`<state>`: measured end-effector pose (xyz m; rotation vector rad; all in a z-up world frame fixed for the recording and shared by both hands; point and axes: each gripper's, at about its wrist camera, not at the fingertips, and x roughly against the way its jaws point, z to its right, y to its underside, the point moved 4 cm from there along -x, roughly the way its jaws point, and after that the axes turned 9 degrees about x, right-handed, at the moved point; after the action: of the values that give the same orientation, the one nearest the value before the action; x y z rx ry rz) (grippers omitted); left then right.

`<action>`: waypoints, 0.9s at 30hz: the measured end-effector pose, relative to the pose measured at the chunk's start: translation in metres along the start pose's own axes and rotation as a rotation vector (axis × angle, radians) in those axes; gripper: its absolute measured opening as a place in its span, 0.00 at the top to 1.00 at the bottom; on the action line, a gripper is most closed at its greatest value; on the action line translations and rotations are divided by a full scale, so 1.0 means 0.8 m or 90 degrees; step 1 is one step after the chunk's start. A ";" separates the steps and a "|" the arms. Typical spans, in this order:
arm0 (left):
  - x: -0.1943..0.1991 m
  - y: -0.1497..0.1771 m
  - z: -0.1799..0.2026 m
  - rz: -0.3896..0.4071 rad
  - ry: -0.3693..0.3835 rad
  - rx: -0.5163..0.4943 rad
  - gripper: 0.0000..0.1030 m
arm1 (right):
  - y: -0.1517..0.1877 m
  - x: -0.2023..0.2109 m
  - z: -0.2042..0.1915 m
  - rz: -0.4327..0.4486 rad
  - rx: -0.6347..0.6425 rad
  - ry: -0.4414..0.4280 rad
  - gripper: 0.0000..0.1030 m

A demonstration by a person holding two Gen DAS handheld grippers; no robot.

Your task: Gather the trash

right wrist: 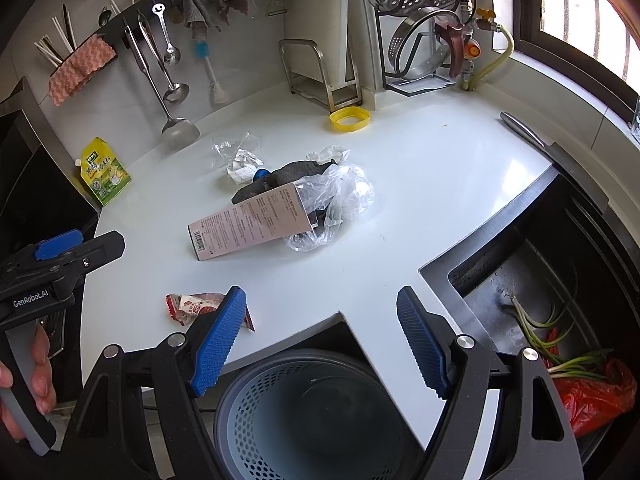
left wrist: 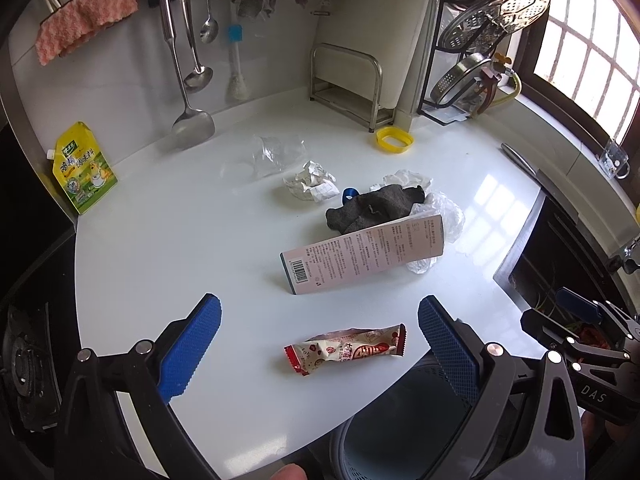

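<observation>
A red and white snack wrapper point(left wrist: 346, 347) lies near the counter's front edge, between and just beyond my open left gripper point(left wrist: 320, 344); it also shows in the right wrist view point(right wrist: 196, 307). Further back lie a pink cardboard package point(left wrist: 362, 254), a dark grey cloth point(left wrist: 374, 208), clear plastic bags point(left wrist: 440, 212), crumpled paper point(left wrist: 310, 186) and a blue cap point(left wrist: 350, 194). A grey perforated trash bin point(right wrist: 312, 412) stands below the counter edge. My right gripper point(right wrist: 320, 340) is open and empty above the bin.
A yellow seasoning pouch point(left wrist: 84, 168) leans at the left wall. A yellow ring point(left wrist: 394, 140), a metal rack point(left wrist: 348, 84) and hanging utensils point(left wrist: 188, 60) stand at the back. A sink point(right wrist: 560, 300) with scallions and a red bag lies right. A stove point(left wrist: 24, 360) is left.
</observation>
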<state>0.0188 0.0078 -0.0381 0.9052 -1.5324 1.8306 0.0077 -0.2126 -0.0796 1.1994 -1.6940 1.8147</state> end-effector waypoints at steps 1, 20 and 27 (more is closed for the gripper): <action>-0.001 0.001 0.000 -0.002 0.000 -0.002 0.06 | 0.001 0.000 0.000 -0.001 -0.001 0.001 0.28; -0.013 0.010 -0.005 -0.028 0.009 -0.010 0.06 | 0.004 -0.001 -0.002 -0.004 -0.004 0.003 0.28; -0.017 0.014 -0.006 -0.033 0.009 -0.020 0.06 | 0.005 -0.002 -0.002 -0.005 -0.007 0.006 0.28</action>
<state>0.0177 0.0105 -0.0562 0.9071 -1.5114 1.7686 0.0048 -0.2119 -0.0832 1.1892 -1.6898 1.8019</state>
